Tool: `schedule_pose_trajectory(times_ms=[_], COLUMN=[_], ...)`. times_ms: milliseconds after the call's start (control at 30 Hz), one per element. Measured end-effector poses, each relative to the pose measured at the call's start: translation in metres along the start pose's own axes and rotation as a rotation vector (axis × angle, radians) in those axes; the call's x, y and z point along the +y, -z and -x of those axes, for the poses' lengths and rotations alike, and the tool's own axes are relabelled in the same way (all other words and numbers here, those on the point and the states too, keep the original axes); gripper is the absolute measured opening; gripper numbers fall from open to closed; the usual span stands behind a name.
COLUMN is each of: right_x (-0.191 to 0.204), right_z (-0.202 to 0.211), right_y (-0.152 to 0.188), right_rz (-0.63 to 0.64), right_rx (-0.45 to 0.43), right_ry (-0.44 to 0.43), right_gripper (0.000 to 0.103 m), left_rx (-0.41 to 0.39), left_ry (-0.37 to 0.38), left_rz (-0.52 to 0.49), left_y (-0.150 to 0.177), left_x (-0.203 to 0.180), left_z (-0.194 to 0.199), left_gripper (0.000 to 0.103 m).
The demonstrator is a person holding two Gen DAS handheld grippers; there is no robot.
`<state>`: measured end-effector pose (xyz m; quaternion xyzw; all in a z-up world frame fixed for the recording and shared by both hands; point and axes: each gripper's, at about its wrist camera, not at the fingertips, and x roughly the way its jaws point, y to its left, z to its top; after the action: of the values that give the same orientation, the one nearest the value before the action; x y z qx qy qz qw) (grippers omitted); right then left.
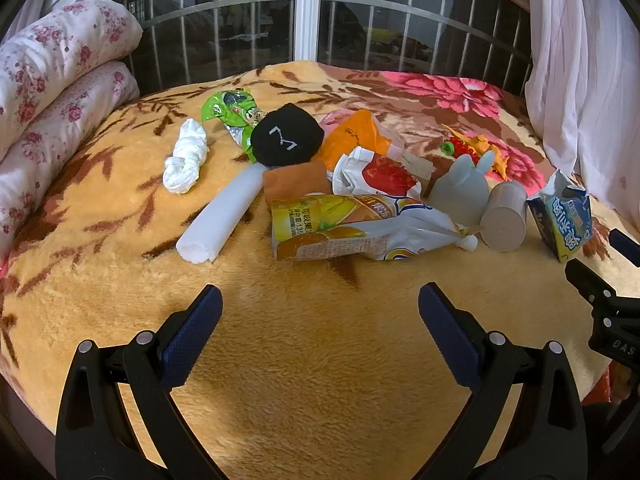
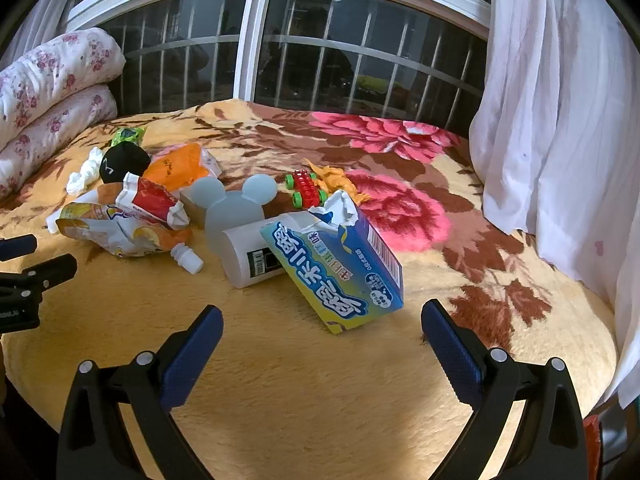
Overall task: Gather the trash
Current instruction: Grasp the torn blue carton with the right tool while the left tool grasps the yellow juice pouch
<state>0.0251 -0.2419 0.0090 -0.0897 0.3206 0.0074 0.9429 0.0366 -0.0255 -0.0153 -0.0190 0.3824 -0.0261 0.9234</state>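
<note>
Box (image 2: 340, 264) lies just ahead of right gripper (image 2: 322, 340) — jaws spread, empty.

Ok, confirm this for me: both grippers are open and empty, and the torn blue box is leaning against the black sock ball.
One thing is wrong. The torn blue box leans on the white bottle lying on its side, not on the black sock ball, which sits well off to its left; the right wrist view shows this. The left gripper and right gripper are indeed open and empty.
</note>
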Motion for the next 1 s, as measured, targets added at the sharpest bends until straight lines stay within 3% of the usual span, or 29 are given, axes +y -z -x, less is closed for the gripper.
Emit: schedule_pose_trajectory(times_ms=[200, 433, 733, 800, 833, 1000], right_x=[0.0, -0.016, -0.02, -0.022, -0.023, -0.03], right_z=[-0.007, -0.018, -0.069, -0.081, -0.088, -0.083], right_y=[-0.001, -0.014, -0.035, -0.037, -0.037, -0.036], right_rz=[0.024, 0.094, 0.193, 0.2, 0.192, 0.136], right_rx=[0.006, -0.002, 0.114, 0.145, 0.175, 0.175], right_ry=[-0.043, -0.167, -0.196, -0.193, -0.207, -0.207], right_gripper=[0.098, 0.098, 0.098, 0.091, 0.078, 0.073], left_rx=[0.005, 0.008, 0.007, 0.013, 0.015, 0.015], left_ry=[0.002, 0.007, 0.009, 0.009, 0.009, 0.012], left_rz=[0.0, 0.007, 0.017, 0.023, 0.026, 0.035], left_y=[0.0, 0.0, 0.0, 0.0, 0.0, 0.001], left_x=[-0.002, -0.001, 0.002, 0.004, 0.006, 0.01], left_z=[-0.002, -0.003, -0.005, -0.006, -0.006, -0.005], left_gripper=[0.096, 0.096, 0.096, 0.096, 0.096, 0.096])
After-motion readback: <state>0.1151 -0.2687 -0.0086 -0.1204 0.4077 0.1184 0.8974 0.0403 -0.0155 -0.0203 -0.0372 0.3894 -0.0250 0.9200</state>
